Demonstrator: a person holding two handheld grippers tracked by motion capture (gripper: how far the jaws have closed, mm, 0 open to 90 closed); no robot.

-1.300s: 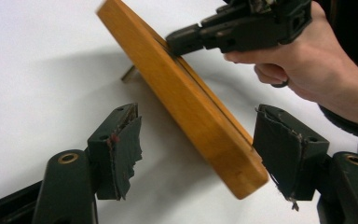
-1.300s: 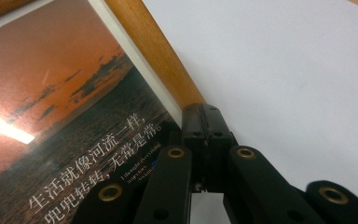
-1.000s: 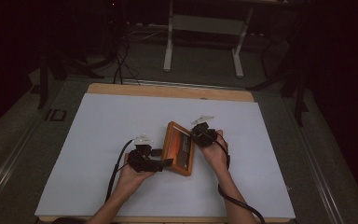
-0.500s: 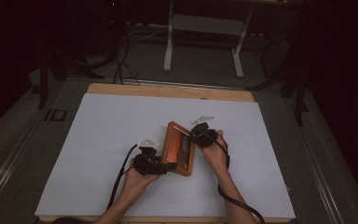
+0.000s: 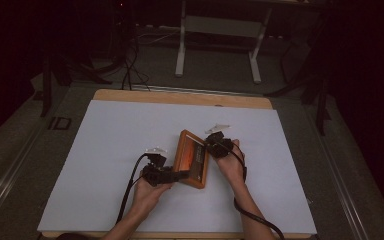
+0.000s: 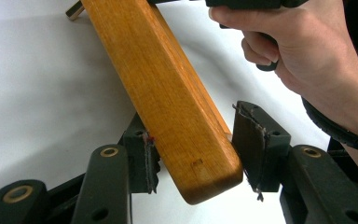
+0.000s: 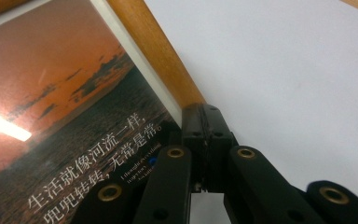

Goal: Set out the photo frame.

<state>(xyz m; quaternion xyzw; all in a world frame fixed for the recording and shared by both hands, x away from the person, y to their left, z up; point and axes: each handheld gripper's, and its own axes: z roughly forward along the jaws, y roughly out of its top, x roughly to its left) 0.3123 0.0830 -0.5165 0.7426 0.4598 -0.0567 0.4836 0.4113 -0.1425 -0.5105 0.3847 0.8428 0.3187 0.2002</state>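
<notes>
On white table, wooden photo frame, sunset print inside

In the lower middle of the high view both bare forearms rise from the bottom edge and angle toward each other. The left hand holds the black two-jaw left gripper pointing right; its jaws have just been closing and stand part open, one pad touching, the other just clear. The right hand grips the black right gripper, jaws pressed together
</notes>
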